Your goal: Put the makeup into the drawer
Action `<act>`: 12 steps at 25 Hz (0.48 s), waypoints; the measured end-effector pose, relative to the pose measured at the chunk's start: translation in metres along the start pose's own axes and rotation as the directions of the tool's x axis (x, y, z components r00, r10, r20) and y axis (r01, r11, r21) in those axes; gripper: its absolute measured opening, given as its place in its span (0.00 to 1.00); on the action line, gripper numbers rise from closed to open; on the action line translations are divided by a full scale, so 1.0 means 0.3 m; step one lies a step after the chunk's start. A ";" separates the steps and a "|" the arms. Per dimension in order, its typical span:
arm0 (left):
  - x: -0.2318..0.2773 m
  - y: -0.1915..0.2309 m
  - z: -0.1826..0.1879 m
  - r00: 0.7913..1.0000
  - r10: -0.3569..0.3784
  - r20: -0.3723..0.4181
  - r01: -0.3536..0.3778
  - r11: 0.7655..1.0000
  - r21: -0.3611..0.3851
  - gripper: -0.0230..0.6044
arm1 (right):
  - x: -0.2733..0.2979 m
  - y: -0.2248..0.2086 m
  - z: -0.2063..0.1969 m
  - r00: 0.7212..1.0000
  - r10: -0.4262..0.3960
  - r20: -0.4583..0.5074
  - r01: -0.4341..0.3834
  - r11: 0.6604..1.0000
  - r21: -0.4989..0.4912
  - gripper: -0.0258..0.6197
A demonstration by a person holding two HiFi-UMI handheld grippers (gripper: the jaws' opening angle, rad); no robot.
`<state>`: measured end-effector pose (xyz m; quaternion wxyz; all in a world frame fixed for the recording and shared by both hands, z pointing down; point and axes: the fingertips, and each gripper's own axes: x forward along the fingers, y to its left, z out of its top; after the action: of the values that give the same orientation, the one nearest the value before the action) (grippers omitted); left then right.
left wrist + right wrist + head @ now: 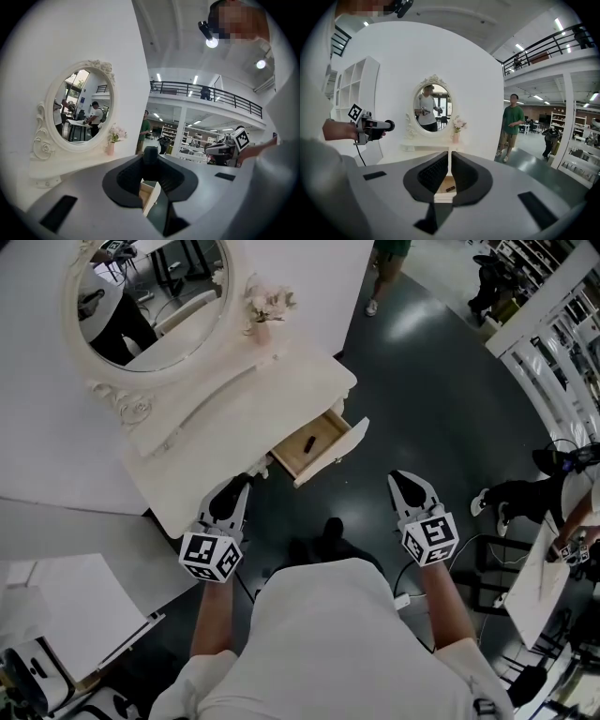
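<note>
The makeup, a small dark stick, lies on the pale wooden bottom of the open drawer, near its middle. That drawer juts from the front of the white carved desk, and an oval white-framed mirror stands well behind it. Neither claw touches the drawer or the makeup. The left claw hangs left of the drawer, just beside the desk's front edge. We see its jaws closed tip to tip, holding nothing. The right claw hangs right of the drawer, apart from it, over the dark glossy floor. Its jaws are shut but for a thin slit, empty, with the makeup lying beyond.
</note>
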<state>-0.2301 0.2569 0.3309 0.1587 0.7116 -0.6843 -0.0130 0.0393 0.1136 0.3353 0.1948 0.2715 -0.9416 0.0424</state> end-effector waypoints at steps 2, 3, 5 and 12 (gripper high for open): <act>0.013 0.010 -0.006 1.000 0.004 -0.011 -0.004 1.000 -0.003 0.16 | 0.012 -0.007 0.001 1.000 0.001 -0.003 -0.001 1.000 -0.001 0.09; 0.022 0.013 -0.007 1.000 0.004 -0.014 -0.004 1.000 -0.003 0.16 | 0.019 -0.013 0.001 1.000 0.001 -0.005 -0.001 1.000 -0.001 0.09; 0.044 0.015 -0.007 1.000 0.004 -0.019 -0.004 1.000 -0.001 0.16 | 0.037 -0.030 -0.001 1.000 0.003 -0.009 -0.003 1.000 0.003 0.09; 0.145 0.015 -0.004 0.999 0.015 -0.042 -0.014 1.000 0.009 0.16 | 0.133 -0.109 -0.013 1.000 0.028 -0.013 -0.028 0.999 0.026 0.09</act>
<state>-0.2315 0.2144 0.3418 0.1702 0.7073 -0.6861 0.0059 0.0268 0.0669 0.3536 0.1971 0.2605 -0.9433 0.0590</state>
